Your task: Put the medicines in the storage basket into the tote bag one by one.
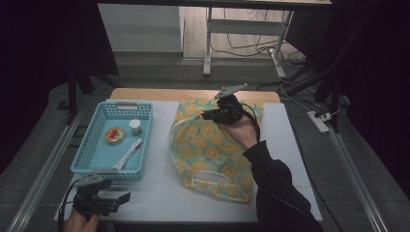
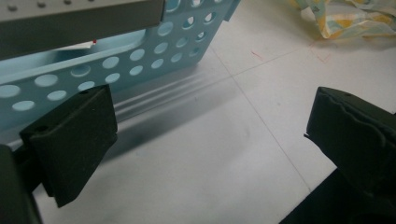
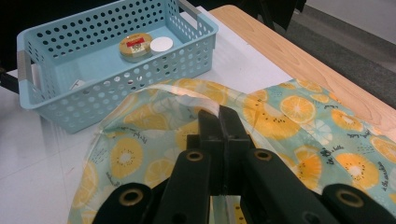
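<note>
Fabric is what the work turns on: a tote bag (image 1: 212, 150) printed with orange and kiwi slices lies spread over the middle of the desk (image 1: 159, 193), its far end reaching toward the far edge where bare wood shows, its near end with a strap loop pointing to the near right corner. The right gripper (image 1: 209, 115) sits over the bag's far end with its jaws pressed fully together; in the right gripper view (image 3: 219, 114) they meet at the bag's pale rim, and they look to have a fold of that rim pinched, though the cloth between the pads is hidden. The left gripper (image 1: 124, 197) rests by the near left corner of the desk, jaws wide apart with nothing between them, just beside the near wall of a light blue perforated basket (image 1: 96, 166).

The bag should handle as light, thin and limp: it will sag and fold wherever it is not supported, and one layer can slip out of a pinch while the other stays. The stitched rim or the strap looks the firmest place to grip, since the doubled fabric there gives the pads something thicker. The basket holds a round tin (image 1: 114, 135), a small white-capped jar (image 1: 136, 126) and a tube (image 1: 128, 153).
</note>
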{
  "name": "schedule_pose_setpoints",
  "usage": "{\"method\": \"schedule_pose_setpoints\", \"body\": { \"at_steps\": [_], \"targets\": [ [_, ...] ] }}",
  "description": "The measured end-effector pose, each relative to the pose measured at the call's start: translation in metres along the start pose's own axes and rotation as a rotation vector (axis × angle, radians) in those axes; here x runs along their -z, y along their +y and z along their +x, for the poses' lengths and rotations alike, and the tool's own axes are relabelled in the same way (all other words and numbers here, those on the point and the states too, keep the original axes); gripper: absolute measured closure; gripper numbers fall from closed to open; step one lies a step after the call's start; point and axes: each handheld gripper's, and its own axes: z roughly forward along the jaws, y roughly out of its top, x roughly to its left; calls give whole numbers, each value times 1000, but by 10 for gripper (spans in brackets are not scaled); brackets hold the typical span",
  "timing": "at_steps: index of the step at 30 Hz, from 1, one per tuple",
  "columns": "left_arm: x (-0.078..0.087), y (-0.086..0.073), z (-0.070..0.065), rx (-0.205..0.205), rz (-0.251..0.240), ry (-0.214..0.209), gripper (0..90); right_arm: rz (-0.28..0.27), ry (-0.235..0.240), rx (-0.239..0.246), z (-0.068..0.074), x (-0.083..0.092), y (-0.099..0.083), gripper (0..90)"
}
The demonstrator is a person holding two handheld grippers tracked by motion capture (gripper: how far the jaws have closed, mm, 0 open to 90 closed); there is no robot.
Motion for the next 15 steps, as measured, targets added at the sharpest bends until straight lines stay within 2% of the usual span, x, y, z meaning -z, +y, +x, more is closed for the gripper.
{"method": "schedule_pose_setpoints", "body": {
  "at_steps": [4, 8, 12, 15],
  "targets": [
    [2, 2, 0, -14, -1, -9, 11, 1, -1, -1, 0, 0, 0, 900],
    [6, 4, -1, -45, -14, 11, 0, 3, -2, 1, 0, 0, -1, 900],
    [10, 6, -2, -54, -24, 15, 0, 4, -3, 2, 0, -1, -1, 900],
    [12, 8, -3, -45, -28, 11, 1, 4, -5, 1, -1, -1, -1, 900]
  ]
}}
